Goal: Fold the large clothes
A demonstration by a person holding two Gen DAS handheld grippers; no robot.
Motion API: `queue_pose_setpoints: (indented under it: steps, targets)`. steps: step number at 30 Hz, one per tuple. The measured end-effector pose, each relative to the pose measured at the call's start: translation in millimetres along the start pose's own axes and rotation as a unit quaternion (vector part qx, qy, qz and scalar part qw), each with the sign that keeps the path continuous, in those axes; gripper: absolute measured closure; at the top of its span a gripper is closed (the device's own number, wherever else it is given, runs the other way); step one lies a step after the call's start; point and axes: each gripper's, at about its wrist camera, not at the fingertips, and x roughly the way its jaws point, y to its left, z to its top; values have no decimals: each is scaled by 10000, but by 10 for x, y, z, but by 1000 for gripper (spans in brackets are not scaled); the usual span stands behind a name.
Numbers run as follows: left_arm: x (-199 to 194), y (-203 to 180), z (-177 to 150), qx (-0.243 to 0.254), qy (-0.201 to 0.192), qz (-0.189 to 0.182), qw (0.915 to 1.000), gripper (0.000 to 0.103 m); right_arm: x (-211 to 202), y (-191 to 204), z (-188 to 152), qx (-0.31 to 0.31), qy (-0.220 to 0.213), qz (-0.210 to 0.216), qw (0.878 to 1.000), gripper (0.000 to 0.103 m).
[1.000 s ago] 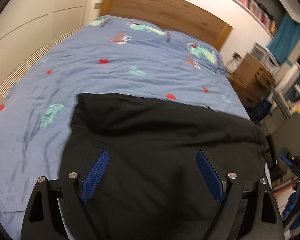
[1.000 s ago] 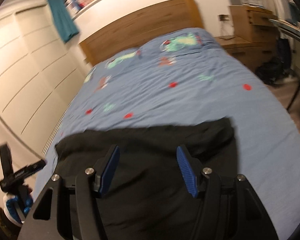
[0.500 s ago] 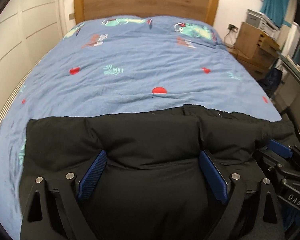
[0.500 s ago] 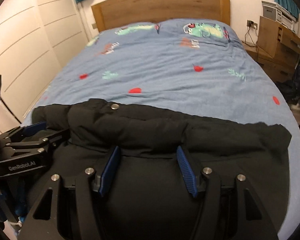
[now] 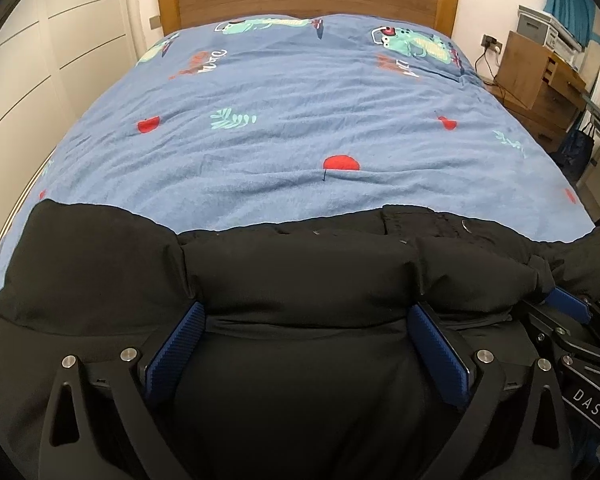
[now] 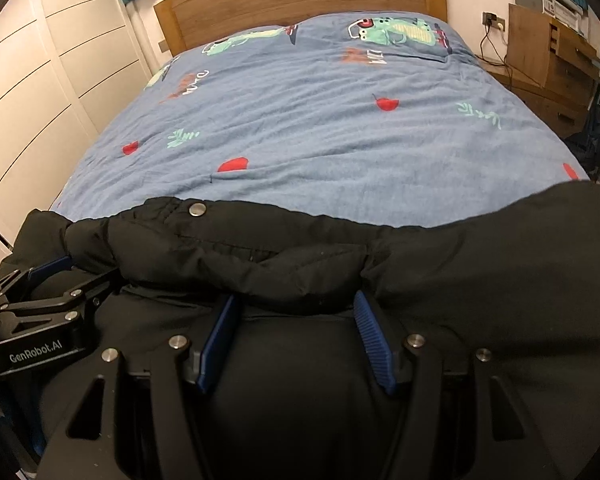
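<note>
Since half a second ago both grippers have sunk closer to the black padded jacket [image 5: 284, 276], whose bulging roll now covers their fingertips.

Left wrist view: left gripper [image 5: 306, 320], jaws spread wide, roll of jacket between the blue pads; right gripper [image 5: 568, 308] at the right edge. Jacket lies along the foot edge of the bed [image 5: 300, 120] (blue printed duvet).

Right wrist view: right gripper [image 6: 296, 316], jaws apart around the jacket's [image 6: 460, 280] roll; snap button [image 6: 197, 209] near its far edge.

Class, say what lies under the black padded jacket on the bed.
The black padded jacket lies on the blue patterned duvet, which shows beyond its far edge. Anything else beneath it is covered.
</note>
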Motion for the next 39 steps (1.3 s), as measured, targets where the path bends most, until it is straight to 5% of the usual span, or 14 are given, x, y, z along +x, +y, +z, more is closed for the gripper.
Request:
queue_pose_setpoints:
  steps: [13, 17, 22, 25, 32, 39]
  targets:
    - [-67, 151, -41, -90, 27, -36, 9999, 1, -39, -90, -18, -88, 18, 28, 10000, 44]
    - [-242, 574, -41, -332, 10, 141, 9993, 0, -232, -385, -21, 44, -27, -251, 9997, 44]
    - [-366, 1295, -140, -830, 300, 948, 9916, 1, -456, -876, -58, 278, 108, -914, 9954, 44]
    - [-586, 1537, -229, -1061, 214, 1011, 9890, 3, -667, -994, -67, 338, 129, -1156, 9926, 44]
    - [-987, 1244, -429, -770, -184, 485, 9957, 3, -1205, -355, -169, -157, -399, -597, 9973, 44]
    - [-693, 1206, -660, -867, -23, 444, 9952, 2, -869, -102, -446, -324, -84, -535, 9980, 39]
